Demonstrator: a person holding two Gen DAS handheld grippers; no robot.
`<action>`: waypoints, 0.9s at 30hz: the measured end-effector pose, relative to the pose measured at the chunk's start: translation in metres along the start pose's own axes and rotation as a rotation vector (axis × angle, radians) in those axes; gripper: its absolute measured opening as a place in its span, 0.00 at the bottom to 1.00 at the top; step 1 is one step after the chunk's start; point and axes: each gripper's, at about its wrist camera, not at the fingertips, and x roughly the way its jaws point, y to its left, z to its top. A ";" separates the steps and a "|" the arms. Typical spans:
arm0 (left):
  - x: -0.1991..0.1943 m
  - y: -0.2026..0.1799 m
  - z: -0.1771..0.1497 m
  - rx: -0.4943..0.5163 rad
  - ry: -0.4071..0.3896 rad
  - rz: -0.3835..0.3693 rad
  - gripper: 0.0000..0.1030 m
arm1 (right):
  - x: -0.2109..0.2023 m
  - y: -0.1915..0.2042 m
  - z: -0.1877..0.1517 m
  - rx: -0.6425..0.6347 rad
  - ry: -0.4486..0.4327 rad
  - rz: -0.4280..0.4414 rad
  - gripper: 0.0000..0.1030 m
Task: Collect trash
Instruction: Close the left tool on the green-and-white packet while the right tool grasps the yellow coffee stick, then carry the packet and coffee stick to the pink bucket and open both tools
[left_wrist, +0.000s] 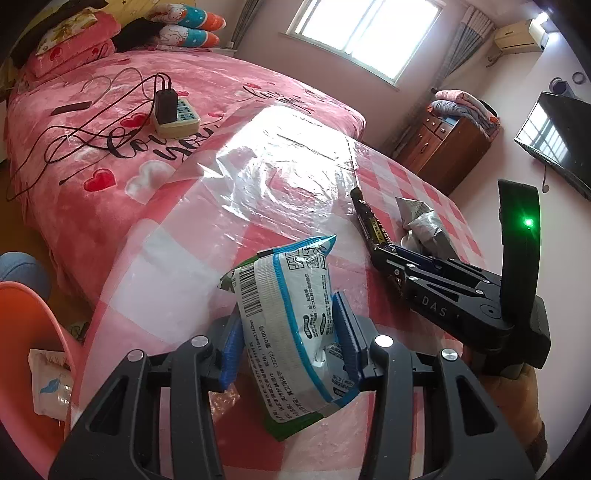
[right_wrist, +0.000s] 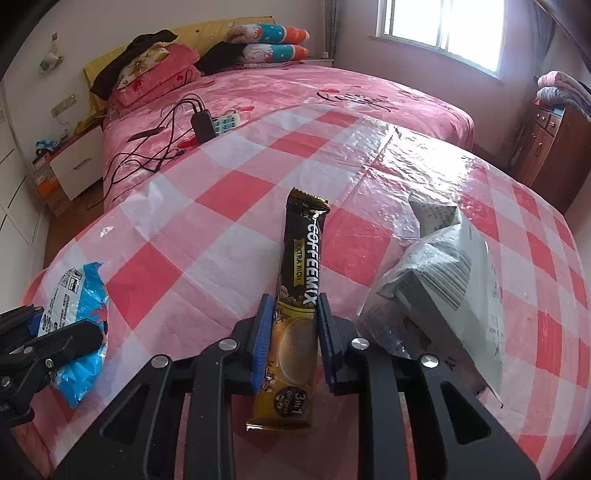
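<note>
My left gripper (left_wrist: 288, 328) is shut on a white and blue wet-wipe packet (left_wrist: 291, 317), held just above the checked table; the packet also shows in the right wrist view (right_wrist: 79, 314). My right gripper (right_wrist: 291, 332) is shut on a gold and black coffee-mix sachet (right_wrist: 299, 288), which lies along the table; the sachet's far end shows in the left wrist view (left_wrist: 369, 221). A crumpled grey and white plastic mailer bag (right_wrist: 443, 288) lies to the right of the sachet, also visible in the left wrist view (left_wrist: 421, 221).
The table has a pink and white checked cloth (right_wrist: 221, 221) under clear plastic. Behind it is a pink bed (right_wrist: 295, 88) with a power strip (left_wrist: 177, 118) and cables. An orange bin (left_wrist: 33, 332) stands at the lower left. A wooden cabinet (left_wrist: 450, 147) stands at the right.
</note>
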 end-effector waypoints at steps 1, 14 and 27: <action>-0.001 0.001 0.000 -0.003 -0.002 -0.003 0.45 | -0.001 0.000 -0.001 0.007 -0.001 0.002 0.22; -0.020 0.016 -0.005 -0.024 -0.028 -0.017 0.45 | -0.035 0.000 -0.023 0.138 -0.045 0.081 0.18; -0.053 0.045 -0.009 -0.064 -0.075 0.004 0.45 | -0.074 0.044 -0.023 0.173 -0.070 0.288 0.18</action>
